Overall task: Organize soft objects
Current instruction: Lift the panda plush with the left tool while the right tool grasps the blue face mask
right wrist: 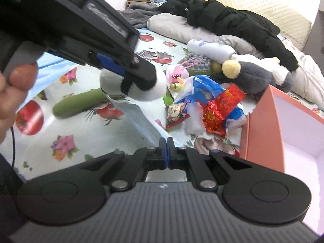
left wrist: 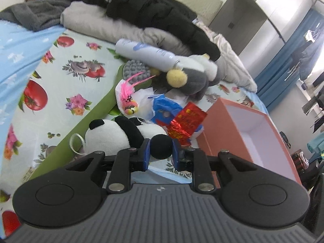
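My left gripper point(left wrist: 161, 151) is shut on a black limb of the panda plush point(left wrist: 113, 135) and holds it above the floral bedsheet; the right wrist view shows it lifted point(right wrist: 156, 87). A grey plush with a yellow pom-pom point(left wrist: 190, 79) and a white bird toy with pink feathers point(left wrist: 127, 99) lie in the pile behind. The open pink box point(left wrist: 220, 125) stands to the right, also in the right wrist view point(right wrist: 261, 125). My right gripper point(right wrist: 166, 154) is shut and empty, low over the sheet in front of the pile.
A green cucumber plush point(right wrist: 79, 103) lies on the sheet. Red foil packets point(right wrist: 220, 109), a blue-white plastic bag point(right wrist: 200, 89), a white bottle point(right wrist: 210, 49) and a grey massage brush point(right wrist: 199, 62) lie in the pile. A black jacket point(right wrist: 232, 24) and pillows lie behind.
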Motion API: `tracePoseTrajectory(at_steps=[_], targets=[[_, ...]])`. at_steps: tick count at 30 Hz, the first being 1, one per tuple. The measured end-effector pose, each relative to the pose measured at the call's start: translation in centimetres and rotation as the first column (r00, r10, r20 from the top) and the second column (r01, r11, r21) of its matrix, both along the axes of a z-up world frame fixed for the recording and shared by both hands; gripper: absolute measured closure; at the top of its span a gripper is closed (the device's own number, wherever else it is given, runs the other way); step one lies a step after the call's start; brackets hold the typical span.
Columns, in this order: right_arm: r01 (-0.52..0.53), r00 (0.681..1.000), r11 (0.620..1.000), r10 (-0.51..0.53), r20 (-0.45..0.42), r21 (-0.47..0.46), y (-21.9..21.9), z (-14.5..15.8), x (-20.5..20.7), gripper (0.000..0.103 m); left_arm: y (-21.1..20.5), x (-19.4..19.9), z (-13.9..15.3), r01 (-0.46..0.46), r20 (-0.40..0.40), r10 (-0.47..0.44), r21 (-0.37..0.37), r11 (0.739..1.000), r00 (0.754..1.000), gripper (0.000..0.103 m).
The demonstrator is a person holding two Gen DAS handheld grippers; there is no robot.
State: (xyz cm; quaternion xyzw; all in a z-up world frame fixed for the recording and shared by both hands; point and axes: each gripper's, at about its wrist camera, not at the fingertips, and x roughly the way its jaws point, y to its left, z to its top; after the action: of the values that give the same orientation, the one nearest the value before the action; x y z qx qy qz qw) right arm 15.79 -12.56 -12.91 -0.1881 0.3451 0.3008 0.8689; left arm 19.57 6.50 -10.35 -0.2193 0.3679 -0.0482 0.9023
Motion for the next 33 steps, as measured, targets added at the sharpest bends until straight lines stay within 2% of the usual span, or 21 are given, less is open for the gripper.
tracePoseTrajectory(at_steps=[6,10,13,18,22,25,27,29,31,33], targets=[[0.047,0.999,0.998,-0.047,0.004,-0.038,-1.5,0.0,-2.9,0.1,0.3,-4.5,0.7,-0.011,0.009,0.011,-0.009,1.0,1.0,0.077],[0.1,0.995,0.992,-0.099,0.008,-0.077,-2.9,-0.6,-4.4,0.1,0.6,-7.3,0.0,0.001,-0.006,-0.001,-0.006,1.0,1.0,0.077],[0.138,0.99,0.986,-0.139,-0.003,-0.091,-3.8,-1.0,-5.4,0.1,0.6,-9.2,-1.1,0.044,-0.029,-0.044,-0.011,0.999,0.999,0.077],[0.173,0.982,0.984,-0.176,-0.064,-0.048,-5.0,-1.4,-6.7,0.099,-0.4,-10.7,-3.7,0.148,-0.077,-0.146,0.022,0.989,0.986,0.077],[0.198,0.973,0.978,-0.188,-0.132,0.067,-5.8,-0.6,-7.0,0.098,0.6,-11.5,-5.3,0.156,-0.115,-0.152,0.023,0.987,0.982,0.076],[0.192,0.974,0.979,-0.181,-0.135,0.073,-5.6,-0.5,-7.2,0.097,1.7,-12.2,-5.5,0.119,-0.113,-0.115,0.029,0.992,0.987,0.076],[0.189,0.974,0.978,-0.176,-0.146,0.082,-5.7,-0.6,-7.0,0.096,2.3,-12.7,-5.3,0.083,-0.111,-0.08,0.024,0.996,0.991,0.07],[0.186,0.971,0.976,-0.166,-0.17,0.109,-5.8,-0.8,-6.7,0.096,3.0,-13.4,-5.1,0.025,-0.106,-0.025,0.006,1.0,0.994,0.052],[0.188,0.969,0.976,-0.165,-0.181,0.114,-5.7,-1.0,-6.4,0.09,3.5,-14.3,-5.0,-0.046,-0.108,0.044,-0.02,0.999,0.993,0.048],[0.191,0.97,0.976,-0.17,-0.175,0.109,-5.6,-1.4,-6.1,0.065,3.9,-15.1,-5.1,-0.103,-0.119,0.096,-0.052,0.993,0.988,0.048]])
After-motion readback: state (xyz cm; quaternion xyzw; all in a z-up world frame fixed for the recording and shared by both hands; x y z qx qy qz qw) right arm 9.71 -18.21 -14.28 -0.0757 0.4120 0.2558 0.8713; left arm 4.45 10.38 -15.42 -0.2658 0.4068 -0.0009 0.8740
